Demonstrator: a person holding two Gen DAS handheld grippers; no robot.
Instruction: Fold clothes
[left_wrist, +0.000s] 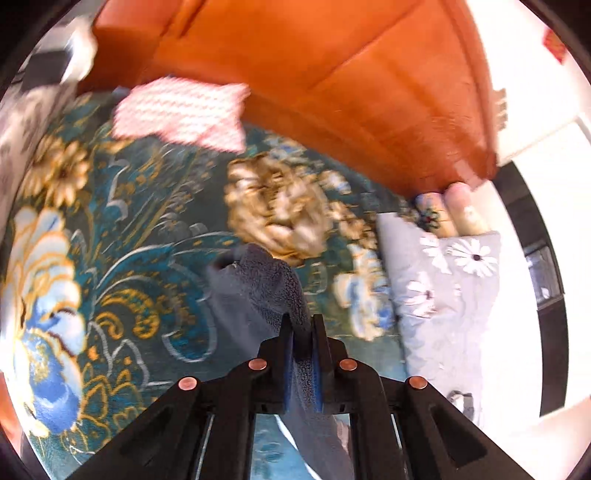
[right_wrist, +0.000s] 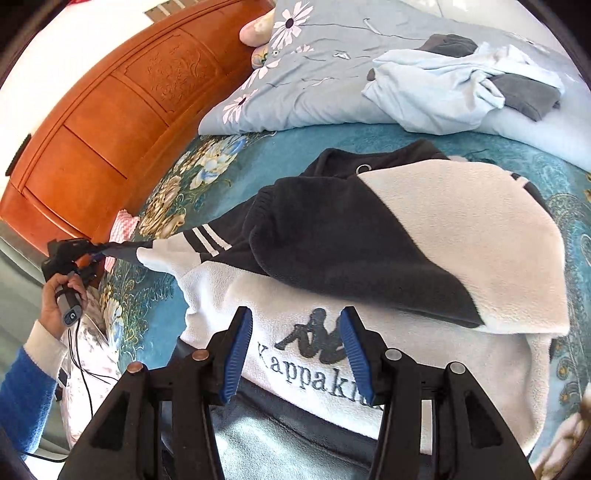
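Observation:
A black-and-white fleece sweatshirt (right_wrist: 369, 295) with a Kappa logo lies on the teal floral blanket (right_wrist: 295, 155). One sleeve is folded across its chest. My left gripper (left_wrist: 302, 325) is shut on the dark cuff (left_wrist: 258, 280) of the other sleeve and holds it stretched out to the left, above the blanket; it also shows in the right wrist view (right_wrist: 92, 249). My right gripper (right_wrist: 295, 325) is open and empty, just above the logo on the sweatshirt's front.
An orange wooden headboard (right_wrist: 103, 122) runs along the far side. A grey daisy-print pillow (right_wrist: 314, 74) and a heap of light blue and grey clothes (right_wrist: 461, 92) lie beyond the sweatshirt. A pink-and-white cloth (left_wrist: 181, 114) lies near the headboard.

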